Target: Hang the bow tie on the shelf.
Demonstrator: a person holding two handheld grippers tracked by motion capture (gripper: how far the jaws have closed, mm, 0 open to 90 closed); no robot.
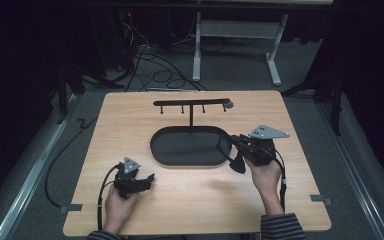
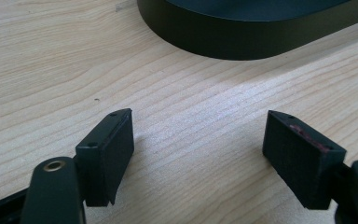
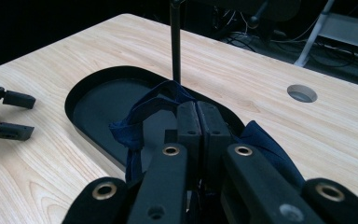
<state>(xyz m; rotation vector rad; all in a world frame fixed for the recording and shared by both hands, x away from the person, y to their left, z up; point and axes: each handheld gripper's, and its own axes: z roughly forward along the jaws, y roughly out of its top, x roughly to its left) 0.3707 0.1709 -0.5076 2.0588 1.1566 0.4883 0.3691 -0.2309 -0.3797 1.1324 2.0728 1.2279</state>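
Observation:
My right gripper (image 1: 234, 142) (image 3: 198, 111) is shut on a dark blue fabric strap (image 1: 238, 164) (image 3: 142, 112). The strap loops out ahead of the jaws and hangs below them, at the right end of a black oval tray (image 1: 156, 150) (image 3: 74, 100). A thin black post (image 1: 191, 116) (image 3: 175, 42) rises from the tray's far side and carries a crossbar with small hooks (image 1: 190, 102). My left gripper (image 1: 149, 181) (image 2: 200, 135) rests low on the wood near the front left, open with nothing between its pads. It points toward the tray wall (image 2: 223, 42). The left gripper (image 3: 16, 115) also appears in the right gripper view.
The wooden table (image 1: 190, 200) has a round grey hole (image 1: 228, 105) (image 3: 302, 93) near the crossbar's right end. Tape marks (image 1: 72, 207) sit at both front corners. Cables and a white frame (image 1: 197, 55) lie on the floor beyond the far edge.

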